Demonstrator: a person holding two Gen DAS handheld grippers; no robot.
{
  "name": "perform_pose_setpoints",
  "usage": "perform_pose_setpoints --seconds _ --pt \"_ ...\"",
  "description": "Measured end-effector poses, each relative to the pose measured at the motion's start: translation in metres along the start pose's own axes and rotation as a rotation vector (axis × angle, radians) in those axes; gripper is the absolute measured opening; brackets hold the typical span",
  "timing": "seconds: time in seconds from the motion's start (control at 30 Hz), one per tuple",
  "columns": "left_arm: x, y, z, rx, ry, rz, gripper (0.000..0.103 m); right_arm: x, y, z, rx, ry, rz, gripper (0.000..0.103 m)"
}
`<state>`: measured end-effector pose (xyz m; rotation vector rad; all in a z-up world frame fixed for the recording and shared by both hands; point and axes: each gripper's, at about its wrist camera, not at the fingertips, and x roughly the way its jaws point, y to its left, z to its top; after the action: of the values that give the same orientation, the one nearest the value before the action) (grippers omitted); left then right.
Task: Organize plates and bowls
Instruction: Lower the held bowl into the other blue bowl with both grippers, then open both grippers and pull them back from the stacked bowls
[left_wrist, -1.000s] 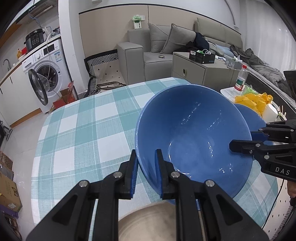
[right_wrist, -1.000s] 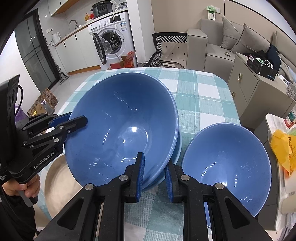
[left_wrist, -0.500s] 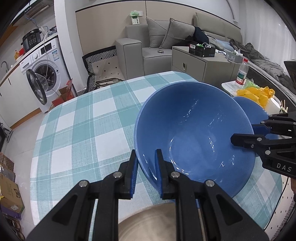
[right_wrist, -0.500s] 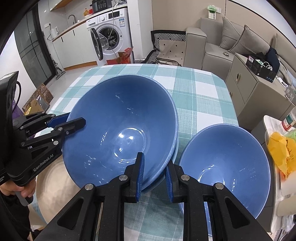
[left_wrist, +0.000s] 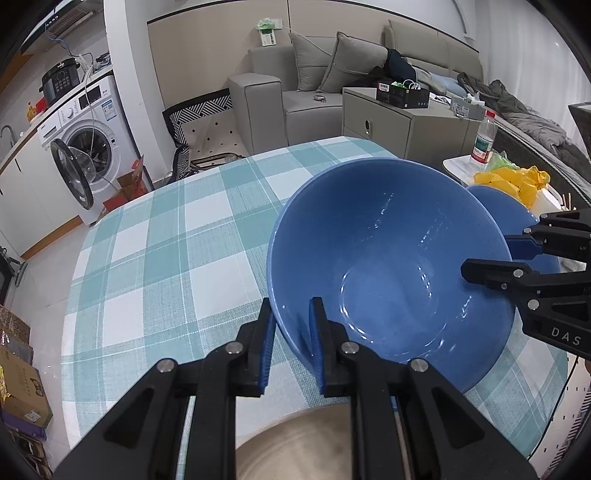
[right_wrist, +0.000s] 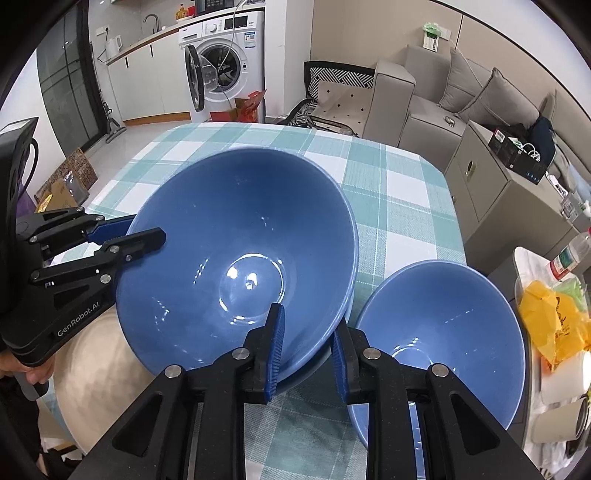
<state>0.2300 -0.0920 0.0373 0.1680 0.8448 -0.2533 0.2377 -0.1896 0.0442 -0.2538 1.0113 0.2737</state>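
A large blue bowl (left_wrist: 388, 266) sits in the middle of the checked table; in the right wrist view (right_wrist: 240, 254) it rests nested on another blue bowl whose rim shows beneath it. My left gripper (left_wrist: 291, 328) straddles its near rim, the jaws a little apart. My right gripper (right_wrist: 306, 343) straddles the opposite rim, its jaws wider apart than the stacked rims. A smaller blue bowl (right_wrist: 443, 339) stands beside it on the right. A beige plate (right_wrist: 107, 358) lies at the left, also at the bottom of the left wrist view (left_wrist: 314, 446).
The teal checked tablecloth (left_wrist: 177, 251) covers the table. A side table holds a yellow bag (right_wrist: 550, 317) and a water bottle (left_wrist: 484, 136). A washing machine (right_wrist: 221, 62), grey sofa (left_wrist: 314, 85) and cabinet (right_wrist: 495, 184) stand beyond.
The large bowl has come down onto the bowl under it. Both grippers' jaws have spread wider at its rim.
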Motion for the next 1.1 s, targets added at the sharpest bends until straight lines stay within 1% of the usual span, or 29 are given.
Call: perform_pose_setpoints --seconds 0.2,0.3,0.37,0.4,0.43,0.5,0.57,0.63,0.7,0.73,0.77,0.8,0.83,0.87,0.9,0.93,1.1 --pt "-0.002 -0.002 -0.002 0.021 0.001 0.007 0.018 0.001 0.001 0.000 -0.033 -0.002 -0.038 0.031" --pt "-0.002 -0.002 -0.002 0.029 0.003 0.013 0.019 0.002 -0.004 0.000 -0.029 0.000 -0.032 0.033" --pt "-0.004 -0.002 -0.001 0.028 0.002 0.018 0.019 0.002 -0.007 -0.001 -0.022 0.000 -0.032 0.037" --pt "-0.005 -0.001 0.000 0.028 0.000 0.021 0.021 0.000 -0.009 -0.001 -0.014 -0.007 -0.020 0.043" --pt "-0.007 0.000 0.000 0.025 -0.002 0.023 0.029 -0.002 -0.010 -0.001 -0.009 -0.014 -0.012 0.049" --pt "-0.010 0.001 0.001 0.018 -0.009 0.024 0.040 -0.005 -0.012 -0.001 -0.004 -0.025 -0.002 0.050" --pt "-0.014 0.003 0.002 0.008 -0.015 0.019 0.043 -0.008 -0.014 0.000 0.000 -0.029 0.006 0.057" --pt "-0.017 0.004 0.004 0.001 -0.020 0.010 0.049 -0.013 -0.019 0.001 0.023 -0.042 0.044 0.075" --pt "-0.021 0.003 0.006 0.007 -0.023 -0.001 0.050 -0.019 -0.023 0.002 0.043 -0.065 0.067 0.083" --pt "-0.022 0.001 0.007 0.014 -0.021 -0.008 0.051 -0.022 -0.025 0.003 0.049 -0.070 0.074 0.087" --pt "-0.023 0.000 0.007 0.020 -0.022 -0.017 0.054 -0.025 -0.027 0.004 0.056 -0.073 0.087 0.089" --pt "-0.025 -0.003 0.008 0.027 -0.026 -0.028 0.062 -0.027 -0.028 0.004 0.063 -0.078 0.097 0.093" --pt "-0.026 -0.005 0.009 0.031 -0.032 -0.032 0.078 -0.030 -0.030 0.005 0.070 -0.084 0.105 0.098" --pt "-0.029 -0.007 0.009 0.034 -0.043 -0.038 0.087 -0.033 -0.030 0.005 0.071 -0.090 0.105 0.099" --pt "-0.031 -0.009 0.010 0.036 -0.054 -0.042 0.100 -0.035 -0.030 0.005 0.069 -0.095 0.103 0.100" --pt "-0.033 -0.011 0.011 0.039 -0.064 -0.047 0.103 -0.037 -0.030 0.005 0.066 -0.100 0.099 0.101" --pt "-0.037 -0.019 0.015 0.053 -0.074 -0.065 0.103 -0.045 -0.032 0.005 0.062 -0.122 0.083 0.102"
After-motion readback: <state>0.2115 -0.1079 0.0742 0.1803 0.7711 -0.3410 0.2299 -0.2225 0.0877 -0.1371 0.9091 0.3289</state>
